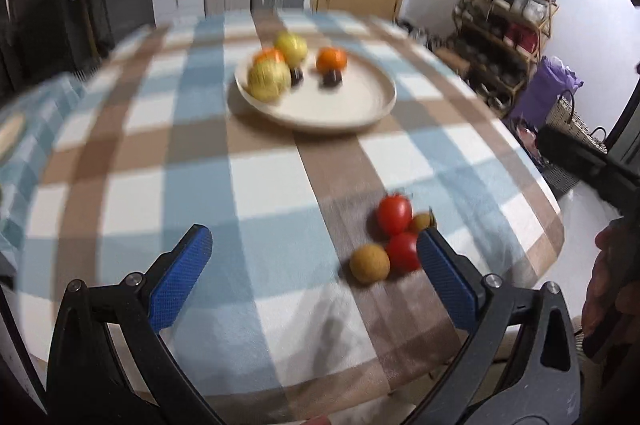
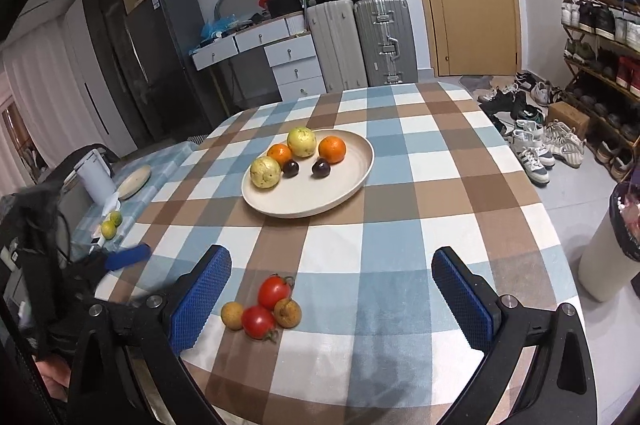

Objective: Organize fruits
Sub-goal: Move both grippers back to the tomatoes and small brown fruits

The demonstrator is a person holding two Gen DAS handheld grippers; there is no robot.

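- Loose fruit: two red tomatoes (image 2: 274, 290) (image 2: 258, 321) and two small tan round fruits (image 2: 232, 315) (image 2: 287, 312) lie in a tight cluster, touching one another, on the checked tablecloth (image 2: 400, 225) near the table's front edge.
- Judgement: these four pieces are the ones not yet sorted; they sit well apart from the plate, so each will likely need a separate pick.
- Plate (image 2: 352, 193): a cream round plate sits near the table centre. It holds two yellow-green fruits (image 2: 301, 141) (image 2: 265, 172), two oranges (image 2: 332, 149) (image 2: 279, 153) and two dark plums (image 2: 291, 167) (image 2: 321, 168). Like pieces lie roughly side by side, which suggests grouping by kind.
- The near and right parts of the plate are bare, leaving room for the cluster.
- Right gripper (image 2: 332, 297): jaws spread wide, holding nothing. The cluster lies just inside its left finger, so the gripper is off-centre for a grasp.
- Left gripper (image 1: 316, 273): jaws spread wide, empty. In the left wrist view its right finger overlaps the lower tomato (image 1: 403, 251); contact cannot be confirmed. This view is motion-blurred.
- Risk: round fruit packed together may roll when one piece is pulled out.
- Surroundings: a side surface left of the table carries a white jug (image 2: 94, 177) and two small green-yellow fruits (image 2: 111, 224); suitcases, a door and a shoe rack stand behind.
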